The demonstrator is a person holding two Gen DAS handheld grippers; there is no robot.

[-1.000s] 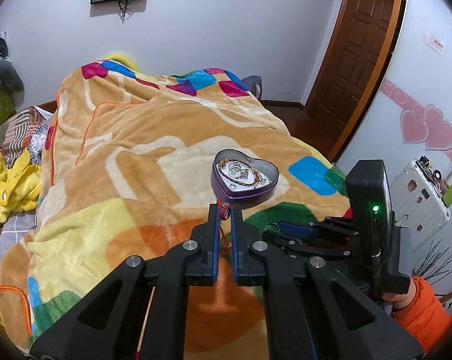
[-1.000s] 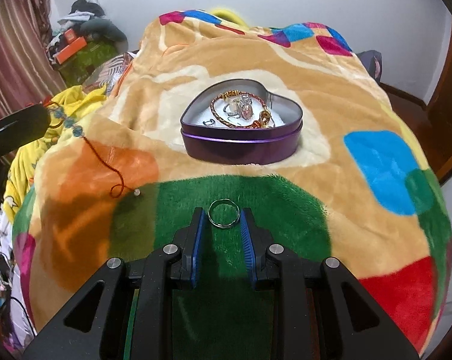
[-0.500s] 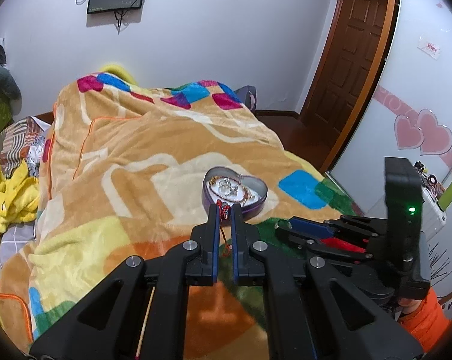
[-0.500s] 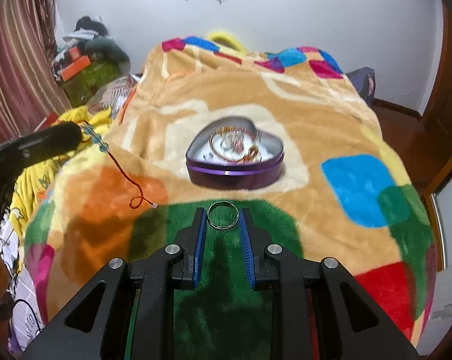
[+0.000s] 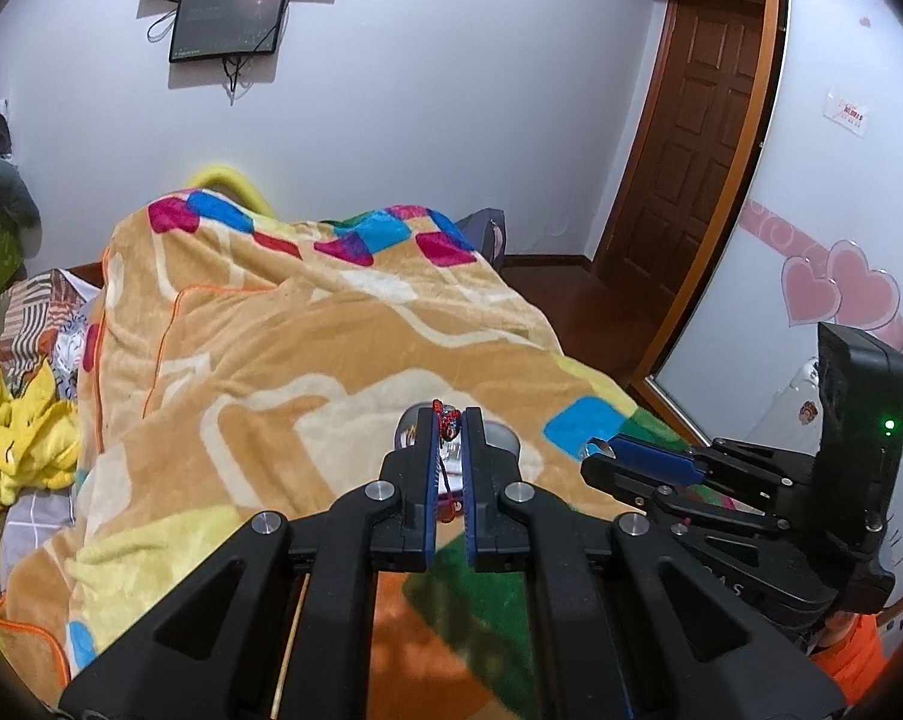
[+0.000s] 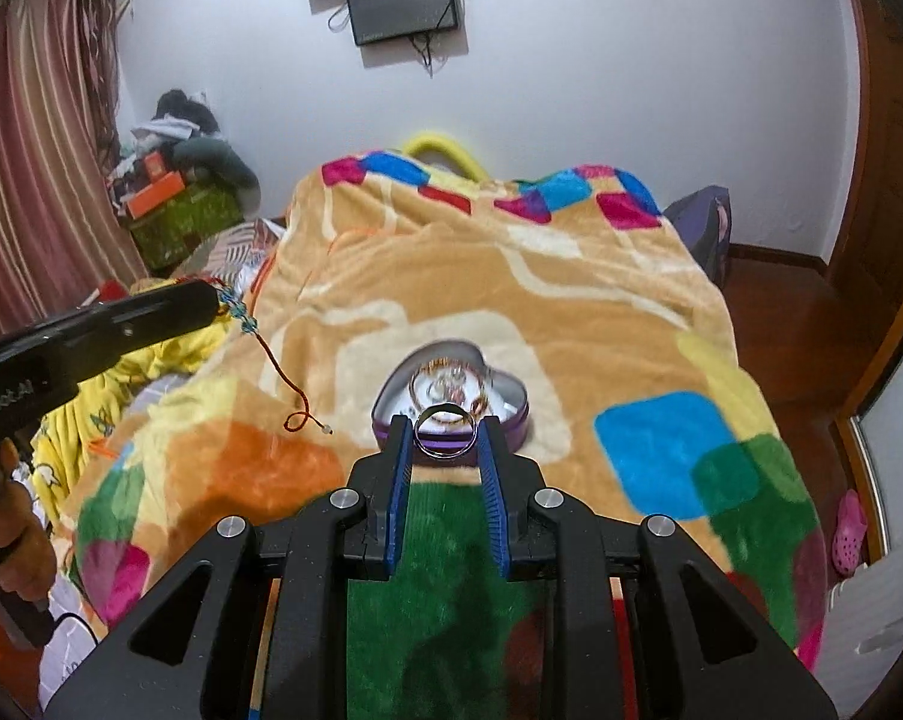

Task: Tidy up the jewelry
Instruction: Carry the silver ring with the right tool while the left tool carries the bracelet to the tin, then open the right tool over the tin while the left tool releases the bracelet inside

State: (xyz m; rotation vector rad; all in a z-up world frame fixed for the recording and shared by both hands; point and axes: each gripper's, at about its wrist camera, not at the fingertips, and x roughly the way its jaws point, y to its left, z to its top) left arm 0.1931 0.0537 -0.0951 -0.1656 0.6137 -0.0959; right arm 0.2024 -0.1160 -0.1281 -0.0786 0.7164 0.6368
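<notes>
Ring (image 6: 444,433) and beaded cord (image 6: 244,320), both clamped

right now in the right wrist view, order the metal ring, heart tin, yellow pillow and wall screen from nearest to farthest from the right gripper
1. metal ring, held between the right gripper fingers.
2. heart tin, just ahead on the blanket.
3. yellow pillow, at the bed's far end.
4. wall screen, high on the back wall.

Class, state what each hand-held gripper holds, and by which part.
Left hand-held gripper: a red cord bracelet, by its beaded end. Right hand-held gripper: a metal ring, across its rim.
</notes>
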